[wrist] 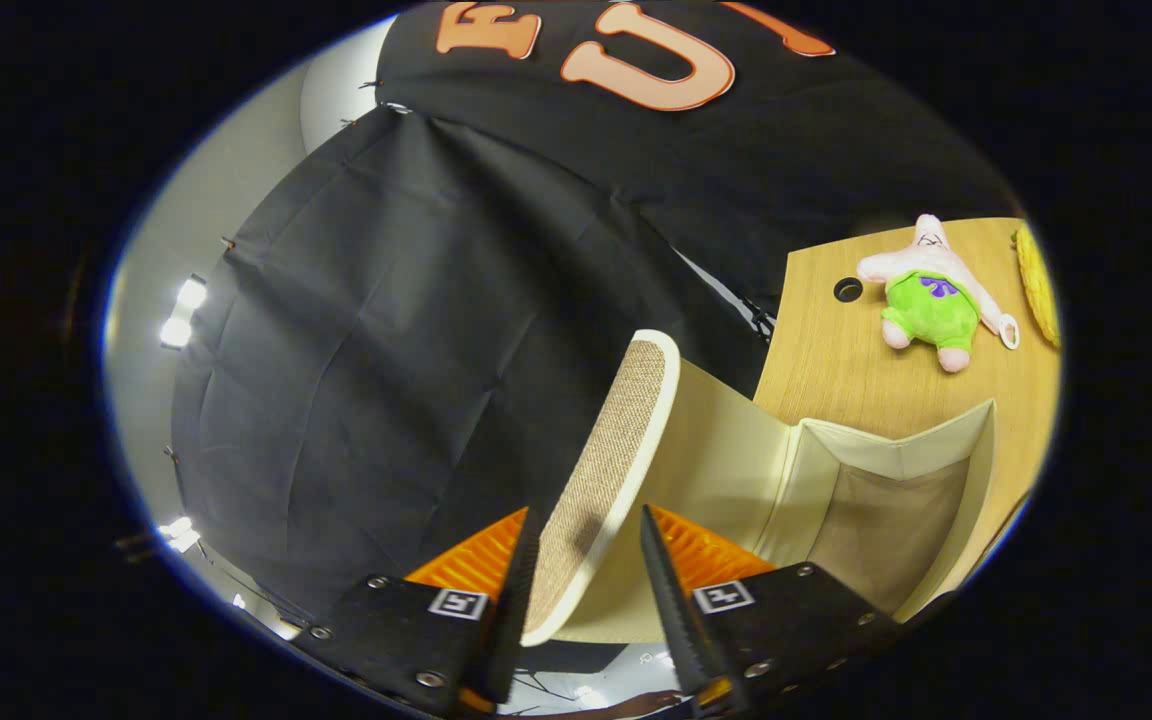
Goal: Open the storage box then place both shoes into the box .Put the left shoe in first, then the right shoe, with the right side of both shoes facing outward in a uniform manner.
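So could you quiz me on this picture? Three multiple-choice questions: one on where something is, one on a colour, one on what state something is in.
1. Where does the plush toy lie?
A. inside the storage box
B. on the wooden table, beyond the box
C. between the gripper's fingers

2. What colour are the toy's shorts?
A. green
B. blue
C. red

3. How is the storage box?
A. lid shut flat
B. lid raised, inside showing
C. turned upside down

Answers:
1 B: the plush toy lies on the wooden table, past the storage box.
2 A: its shorts are bright green.
3 B: the lid stands up between the fingers of the gripper, with a gap at the right finger, and the box's inner walls show.
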Tool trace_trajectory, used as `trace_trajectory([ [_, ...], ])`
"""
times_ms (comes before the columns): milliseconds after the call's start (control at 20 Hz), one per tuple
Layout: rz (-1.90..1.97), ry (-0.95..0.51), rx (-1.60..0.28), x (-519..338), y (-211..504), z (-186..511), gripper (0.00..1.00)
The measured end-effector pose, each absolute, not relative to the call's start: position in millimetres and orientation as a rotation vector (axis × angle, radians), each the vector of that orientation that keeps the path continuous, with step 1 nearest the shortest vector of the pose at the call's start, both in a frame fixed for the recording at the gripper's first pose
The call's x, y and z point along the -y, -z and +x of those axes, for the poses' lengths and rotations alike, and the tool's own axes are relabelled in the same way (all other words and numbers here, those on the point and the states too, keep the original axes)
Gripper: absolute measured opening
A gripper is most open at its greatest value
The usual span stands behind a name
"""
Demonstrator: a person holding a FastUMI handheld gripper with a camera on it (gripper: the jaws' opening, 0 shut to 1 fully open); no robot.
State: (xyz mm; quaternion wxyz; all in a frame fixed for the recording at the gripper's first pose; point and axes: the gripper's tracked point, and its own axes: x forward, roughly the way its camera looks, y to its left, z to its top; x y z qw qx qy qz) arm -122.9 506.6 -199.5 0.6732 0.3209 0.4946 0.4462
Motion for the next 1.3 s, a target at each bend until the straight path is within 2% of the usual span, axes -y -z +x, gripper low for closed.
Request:
trace_trajectory([
  [50,0.694,-0.994,-1.103,-501.2,202.5,-122.8,0.79],
  [150,0.633,-0.937,-1.069,-484.3,212.9,-114.5,0.94],
  [200,0.602,-0.898,-1.052,-470.2,220.2,-107.6,0.96],
  [500,0.418,-0.626,-0.979,-349.3,280.7,-76.1,0.97],
  [750,0.272,-0.411,-1.074,-240.4,366.4,-100.6,0.97],
  [950,0.157,-0.335,-1.154,-183.9,411.6,-141.4,0.97],
  [1300,0.027,-0.321,-1.279,-139.6,474.6,-204.4,0.91],
])
